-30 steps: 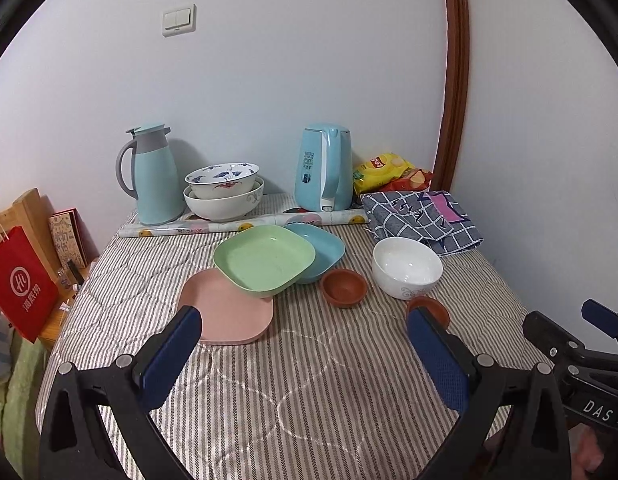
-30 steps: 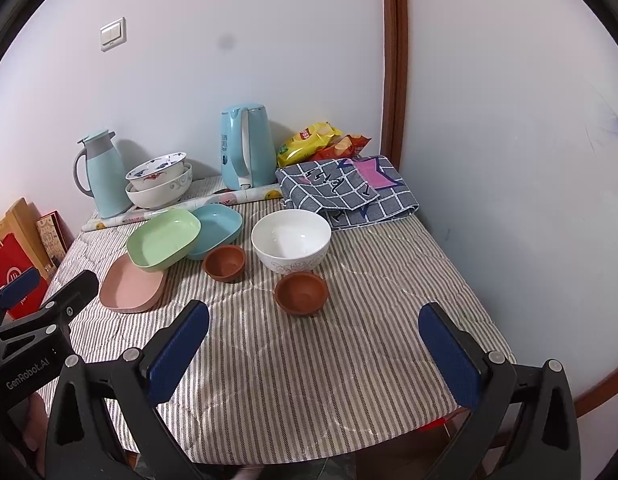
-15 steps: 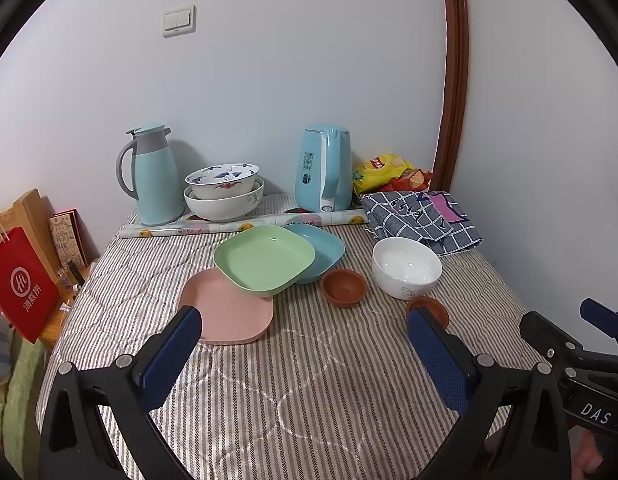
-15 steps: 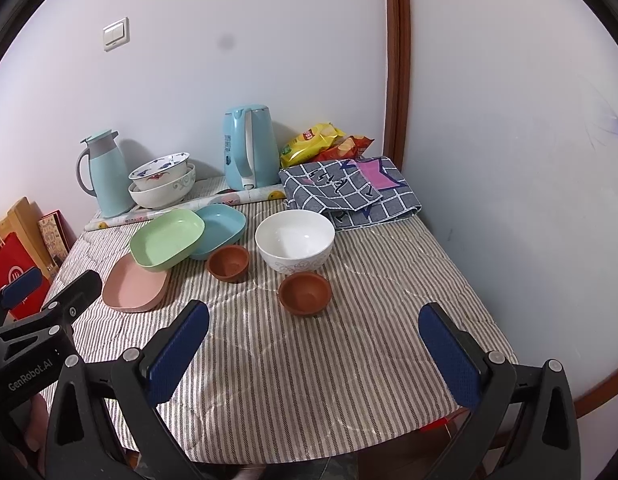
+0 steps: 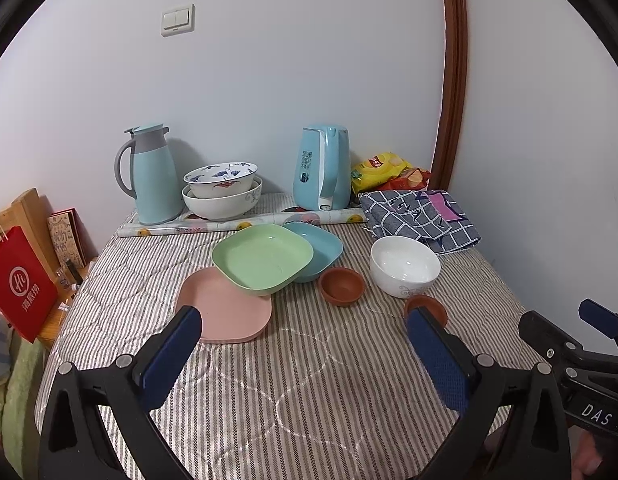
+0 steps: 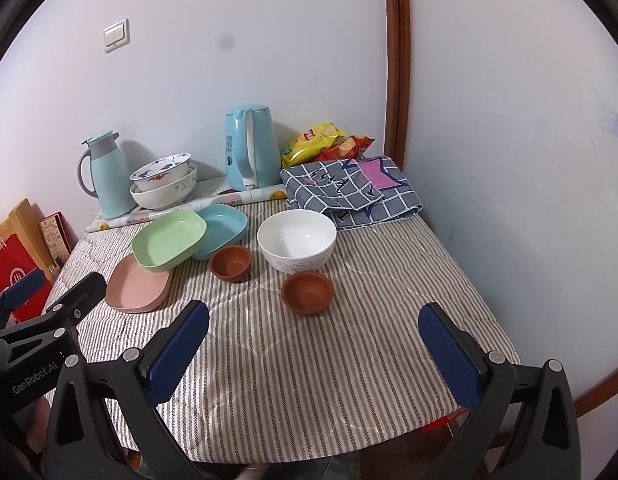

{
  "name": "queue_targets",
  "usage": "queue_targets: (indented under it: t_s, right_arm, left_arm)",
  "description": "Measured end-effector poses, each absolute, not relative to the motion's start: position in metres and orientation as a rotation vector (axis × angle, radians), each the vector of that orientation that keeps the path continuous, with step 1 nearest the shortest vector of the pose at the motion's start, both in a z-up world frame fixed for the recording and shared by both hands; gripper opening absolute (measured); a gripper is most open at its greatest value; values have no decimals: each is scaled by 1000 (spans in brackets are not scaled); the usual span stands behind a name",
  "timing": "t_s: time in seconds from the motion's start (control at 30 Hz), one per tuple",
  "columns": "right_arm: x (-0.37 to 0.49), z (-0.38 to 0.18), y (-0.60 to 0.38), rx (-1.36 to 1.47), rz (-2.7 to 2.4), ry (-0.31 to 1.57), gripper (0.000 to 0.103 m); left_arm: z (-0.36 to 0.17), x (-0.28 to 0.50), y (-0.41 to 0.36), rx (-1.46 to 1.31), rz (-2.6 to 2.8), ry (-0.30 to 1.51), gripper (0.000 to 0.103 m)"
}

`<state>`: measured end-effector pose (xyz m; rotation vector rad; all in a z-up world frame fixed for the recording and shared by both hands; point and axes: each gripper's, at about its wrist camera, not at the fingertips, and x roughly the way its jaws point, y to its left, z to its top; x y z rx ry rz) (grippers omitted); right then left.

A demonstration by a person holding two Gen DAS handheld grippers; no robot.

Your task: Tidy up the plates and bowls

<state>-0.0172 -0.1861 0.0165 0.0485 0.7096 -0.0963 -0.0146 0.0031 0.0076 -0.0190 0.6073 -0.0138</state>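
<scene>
On the striped table a pink plate, a green plate leaning on it and a blue plate overlap at mid table. Two small brown bowls and a white bowl lie to their right. Two patterned bowls are stacked at the back. My left gripper is open and empty, above the near table. My right gripper is open and empty, just short of the nearer brown bowl. The plates show in the right wrist view too, green plate.
A blue thermos, a blue kettle, snack bags, a checked cloth and a rolled sheet line the back. A red bag stands left of the table. A wall is close on the right.
Both grippers have barely moved; the right wrist view has shifted slightly so the dishes sit a little further right. Nothing on the table has moved.
</scene>
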Motion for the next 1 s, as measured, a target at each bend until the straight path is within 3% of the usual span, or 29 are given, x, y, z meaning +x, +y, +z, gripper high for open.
queue_targets:
  t_s: [1.0]
  right_arm:
    - [-19,17,-180,50,-98,710,103]
  left_arm:
    - [12,-17,4,-26,-28,596,103]
